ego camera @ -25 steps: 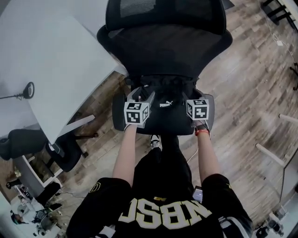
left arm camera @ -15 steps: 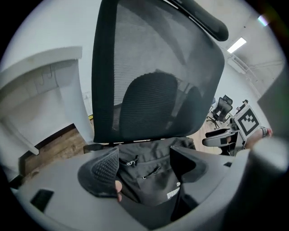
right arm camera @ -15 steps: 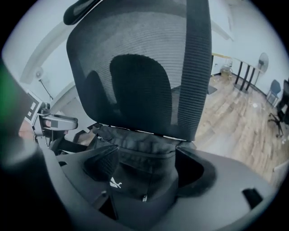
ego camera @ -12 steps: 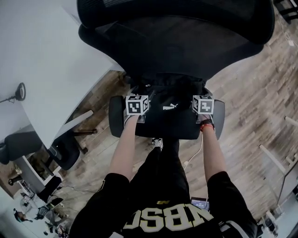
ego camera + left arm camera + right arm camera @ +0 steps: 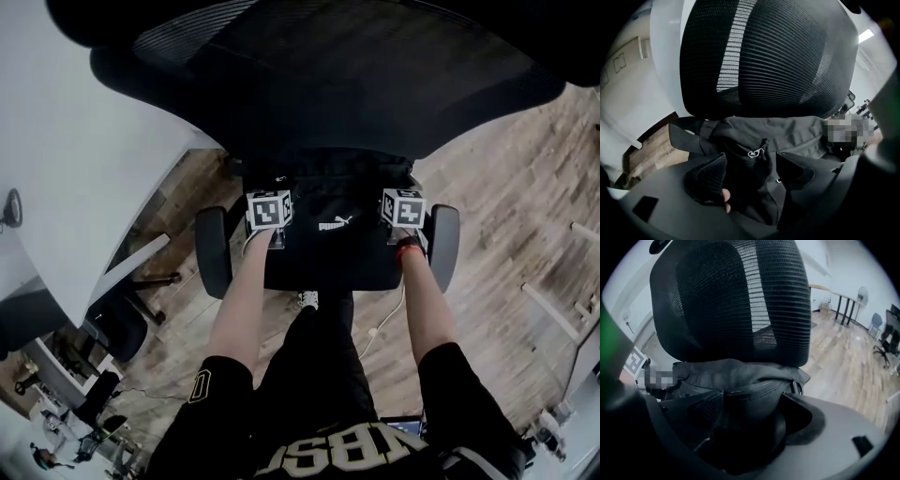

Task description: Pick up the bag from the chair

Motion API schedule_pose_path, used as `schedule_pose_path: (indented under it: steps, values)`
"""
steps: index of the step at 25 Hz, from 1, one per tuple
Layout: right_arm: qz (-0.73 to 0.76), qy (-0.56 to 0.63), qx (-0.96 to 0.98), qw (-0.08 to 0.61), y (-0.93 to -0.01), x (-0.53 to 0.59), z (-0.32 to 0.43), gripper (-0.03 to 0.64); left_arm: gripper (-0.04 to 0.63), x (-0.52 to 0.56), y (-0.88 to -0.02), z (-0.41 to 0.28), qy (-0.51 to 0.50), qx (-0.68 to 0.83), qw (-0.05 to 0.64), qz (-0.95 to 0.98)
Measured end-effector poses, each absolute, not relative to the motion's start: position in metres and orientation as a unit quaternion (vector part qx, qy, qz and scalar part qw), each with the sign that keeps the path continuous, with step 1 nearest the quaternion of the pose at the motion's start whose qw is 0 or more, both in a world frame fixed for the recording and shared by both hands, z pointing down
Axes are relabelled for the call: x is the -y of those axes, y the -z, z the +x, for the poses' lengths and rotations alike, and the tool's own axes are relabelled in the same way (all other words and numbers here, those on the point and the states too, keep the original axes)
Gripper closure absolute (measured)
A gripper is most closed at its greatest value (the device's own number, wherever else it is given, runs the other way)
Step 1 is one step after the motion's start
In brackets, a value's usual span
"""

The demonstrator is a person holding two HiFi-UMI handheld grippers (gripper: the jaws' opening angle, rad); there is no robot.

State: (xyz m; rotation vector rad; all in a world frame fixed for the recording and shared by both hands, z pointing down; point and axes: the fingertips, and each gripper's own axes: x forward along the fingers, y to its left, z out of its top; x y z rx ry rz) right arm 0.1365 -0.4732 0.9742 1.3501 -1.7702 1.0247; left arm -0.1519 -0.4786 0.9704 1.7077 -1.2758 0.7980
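With the bag (image 5: 328, 246) on the chair (image 5: 309, 84) seat at 12 o'clock, the left gripper (image 5: 750, 161) and right gripper (image 5: 752, 401), jaws just opened and straddling its fabric unclamped, risk pinching only loose cloth and slipping.

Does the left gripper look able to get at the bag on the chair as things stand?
Probably yes: the left gripper has just opened its jaws wide, and they straddle the bag by its zipper pull, with nothing in the way.
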Motion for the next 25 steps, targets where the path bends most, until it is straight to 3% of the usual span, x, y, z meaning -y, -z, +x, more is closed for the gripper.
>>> schedule_pose_path:
  steps: [2, 7, 12, 17, 25]
  values:
    - [0.521, -0.395, 0.682, 0.328, -0.982, 0.474, 0.137, 0.25, 0.241, 0.481, -0.979, -0.152, -0.321, 0.521, 0.419, 0.671]
    - [0.527, -0.377, 0.692, 0.319, -0.982, 0.477, 0.134, 0.334, 0.419, 0.485, -0.974, -0.142, -0.358, 0.509, 0.414, 0.664]
    - [0.524, -0.391, 0.689, 0.314, -0.965, 0.478, 0.125, 0.448, 0.485, 0.483, -0.961, -0.142, -0.332, 0.513, 0.44, 0.658]
    - [0.527, -0.388, 0.683, 0.324, -0.941, 0.477, 0.117, 0.532, 0.503, 0.476, -0.942, -0.135, -0.321, 0.506, 0.448, 0.663]
    - [0.531, -0.384, 0.671, 0.349, -0.895, 0.467, 0.116, 0.545, 0.509, 0.467, -0.899, -0.128, -0.32, 0.503, 0.451, 0.665]
